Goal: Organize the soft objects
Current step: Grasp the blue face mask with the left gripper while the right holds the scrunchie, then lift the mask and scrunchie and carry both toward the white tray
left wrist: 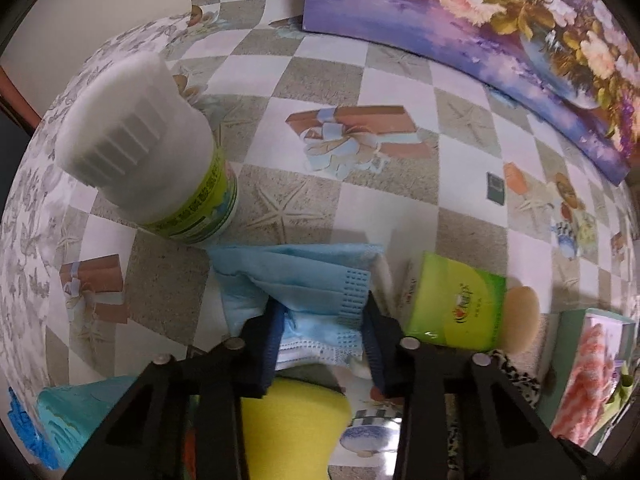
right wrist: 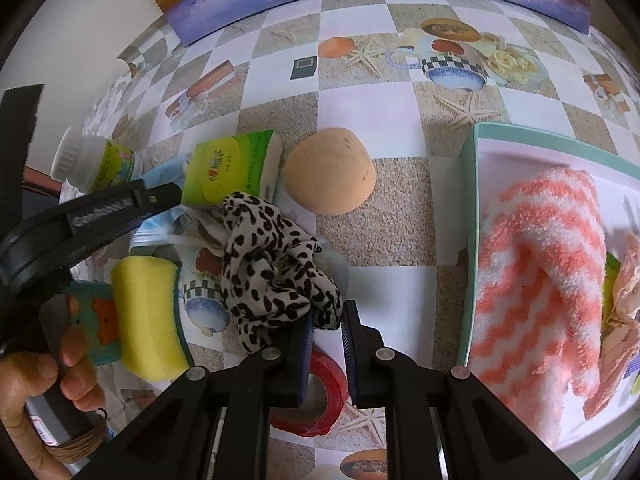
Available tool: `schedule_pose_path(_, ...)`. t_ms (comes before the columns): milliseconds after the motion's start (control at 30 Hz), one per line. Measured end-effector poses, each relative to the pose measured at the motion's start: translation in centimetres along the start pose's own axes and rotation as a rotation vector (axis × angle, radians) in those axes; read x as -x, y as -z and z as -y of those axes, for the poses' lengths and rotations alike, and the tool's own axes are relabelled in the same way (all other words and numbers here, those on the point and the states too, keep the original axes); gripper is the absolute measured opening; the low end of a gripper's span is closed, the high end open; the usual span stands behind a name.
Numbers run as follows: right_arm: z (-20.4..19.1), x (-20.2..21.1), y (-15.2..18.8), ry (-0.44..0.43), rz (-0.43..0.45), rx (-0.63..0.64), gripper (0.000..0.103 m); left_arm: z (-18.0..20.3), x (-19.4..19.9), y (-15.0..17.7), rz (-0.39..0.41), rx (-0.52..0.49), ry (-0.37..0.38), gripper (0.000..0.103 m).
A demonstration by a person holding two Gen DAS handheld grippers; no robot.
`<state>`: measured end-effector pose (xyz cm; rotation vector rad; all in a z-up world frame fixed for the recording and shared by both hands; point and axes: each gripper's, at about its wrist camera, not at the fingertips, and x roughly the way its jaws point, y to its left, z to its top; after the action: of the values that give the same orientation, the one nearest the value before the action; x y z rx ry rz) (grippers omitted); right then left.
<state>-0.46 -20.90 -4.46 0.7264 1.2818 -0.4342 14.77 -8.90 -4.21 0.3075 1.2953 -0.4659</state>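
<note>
Pinching blue face mask point(left wrist: 320, 292), left tool point(left wrist: 324, 320), green tissue pack point(left wrist: 456, 304) logo unreadable

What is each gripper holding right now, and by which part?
Left gripper pinches the blue mask at its near edge. Right gripper holds nothing.

Yellow sponge point(left wrist: 296, 432) half buried under the left gripper's frame; teal box point(right wrist: 472, 208) runs off the right edge; red tape roll point(right wrist: 326, 396) sits partly hidden behind the near fingers.
</note>
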Motion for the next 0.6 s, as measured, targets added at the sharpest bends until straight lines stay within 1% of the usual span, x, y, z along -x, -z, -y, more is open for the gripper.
schedule_pose_path(100,-0.1,0.2,0.0,-0.012,0.011,0.004,0.011,-0.2,1.3,-0.2,0.027,0.019,0.047,0.023)
schedule_pose_path(200,-0.2,0.6,0.0,-0.025,0.019,0.005,0.010,-0.5,2.4,-0.6,0.051,0.036,0.085,0.017)
schedule_pose_path(500,-0.1,1.9,-0.2,-0.059,0.052,-0.012,0.009,-1.4,6.1,-1.1,0.141,0.074,0.126,0.014)
schedule_pose_path(600,-0.3,3.1,-0.2,-0.069,0.082,-0.015,0.009,-1.6,7.7,-1.3,0.176,0.081,0.132,0.014)
